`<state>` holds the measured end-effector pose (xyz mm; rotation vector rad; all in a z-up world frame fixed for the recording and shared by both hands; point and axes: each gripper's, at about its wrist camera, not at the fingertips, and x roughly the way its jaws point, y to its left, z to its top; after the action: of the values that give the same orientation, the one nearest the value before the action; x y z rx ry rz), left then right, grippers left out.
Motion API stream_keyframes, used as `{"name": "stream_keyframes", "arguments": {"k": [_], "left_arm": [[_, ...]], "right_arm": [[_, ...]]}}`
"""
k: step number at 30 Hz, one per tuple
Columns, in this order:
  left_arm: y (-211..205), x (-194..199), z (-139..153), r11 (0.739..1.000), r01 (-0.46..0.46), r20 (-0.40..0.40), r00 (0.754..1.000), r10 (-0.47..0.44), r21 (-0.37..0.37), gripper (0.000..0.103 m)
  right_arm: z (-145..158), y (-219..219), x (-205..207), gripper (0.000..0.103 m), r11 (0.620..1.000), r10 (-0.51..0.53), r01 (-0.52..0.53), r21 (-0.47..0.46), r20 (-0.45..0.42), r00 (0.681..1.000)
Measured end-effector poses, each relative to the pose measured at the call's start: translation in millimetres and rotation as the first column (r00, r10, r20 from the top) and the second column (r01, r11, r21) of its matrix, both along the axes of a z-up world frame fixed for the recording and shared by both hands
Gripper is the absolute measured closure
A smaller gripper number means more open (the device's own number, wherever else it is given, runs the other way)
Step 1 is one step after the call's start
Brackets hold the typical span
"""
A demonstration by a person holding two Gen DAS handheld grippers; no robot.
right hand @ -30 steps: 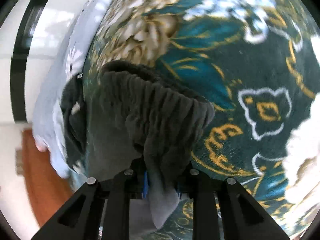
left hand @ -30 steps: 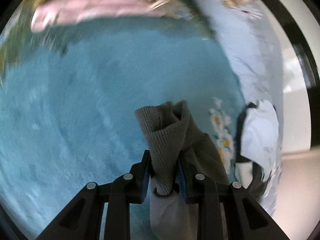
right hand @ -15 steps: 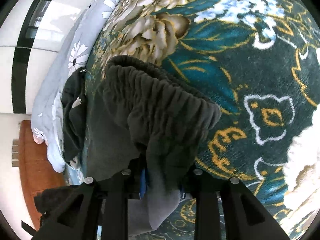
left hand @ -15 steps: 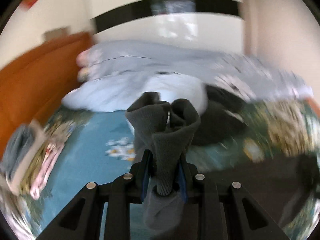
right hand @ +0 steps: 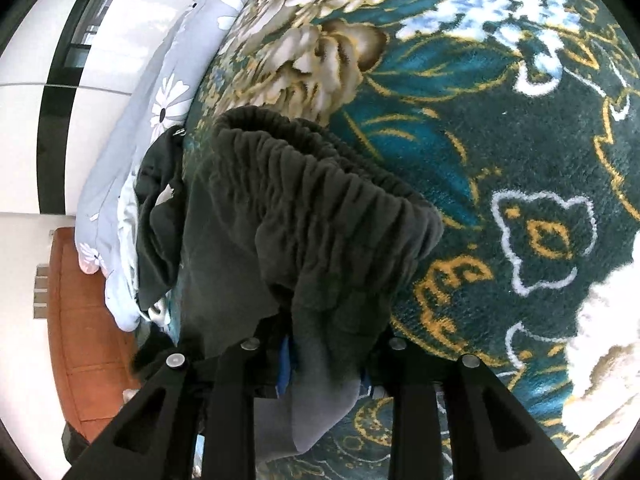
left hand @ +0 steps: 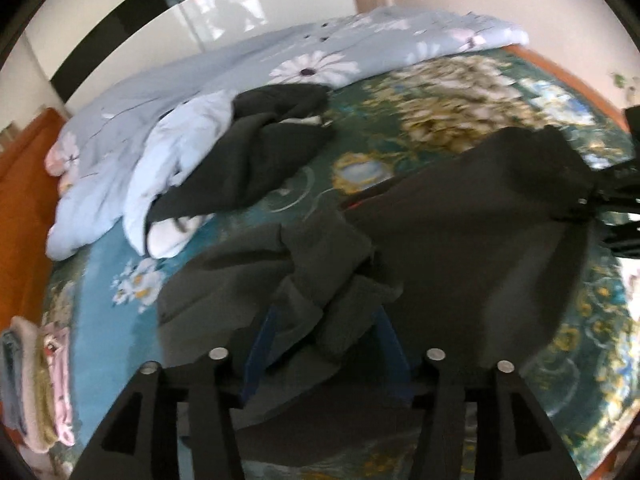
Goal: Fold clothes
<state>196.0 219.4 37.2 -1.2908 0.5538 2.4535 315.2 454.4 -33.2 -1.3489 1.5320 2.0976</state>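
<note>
Dark grey sweatpants (left hand: 460, 240) lie spread over the teal floral bedspread (left hand: 432, 120). My left gripper (left hand: 326, 344) has its jaws spread apart, with the ribbed cuff (left hand: 344, 320) lying loosely between the blue pads. My right gripper (right hand: 326, 364) is shut on the pants' elastic waistband (right hand: 320, 200), held just above the bedspread (right hand: 520, 140). The right gripper also shows at the right edge of the left wrist view (left hand: 616, 208), pinching the waistband.
A heap of a pale blue garment (left hand: 176, 152) and a black garment (left hand: 256, 152) lies behind the pants. A grey floral duvet (left hand: 320, 56) lines the far side. Folded clothes (left hand: 36, 384) are stacked at left. An orange headboard (left hand: 20, 184) stands at left.
My left gripper swung from the teal bed area toward the right gripper and its jaws opened off the cuff. The pants now lie spread out. The right gripper stayed nearly still.
</note>
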Motion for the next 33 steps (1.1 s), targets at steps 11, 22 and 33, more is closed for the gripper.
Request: {"name": "stream_keyframes", "arguments": {"k": [11,22,33], "left_arm": [[-130.8,-43.2,13.9,0.847,-0.384,0.171,0.923,0.345,0.367,0.04],[-169.1,-53.7,-37.3,0.771,-0.543,0.343,0.831,0.438,0.332,0.04],[-172.9,-52.2,-62.6,0.757,-0.592,0.432,0.78,0.453,0.276,0.04]], "right_arm": [[85.4,-35.7,-5.1,0.06,0.933,0.245,-0.22,0.284,-0.054,0.968],[75.9,-191.9,-126.9,0.06,0.796,0.576,-0.513,0.321,-0.144,0.805],[39.0,-166.2,-131.1,0.059,0.859,0.462,-0.444,0.256,-0.014,0.887]]}}
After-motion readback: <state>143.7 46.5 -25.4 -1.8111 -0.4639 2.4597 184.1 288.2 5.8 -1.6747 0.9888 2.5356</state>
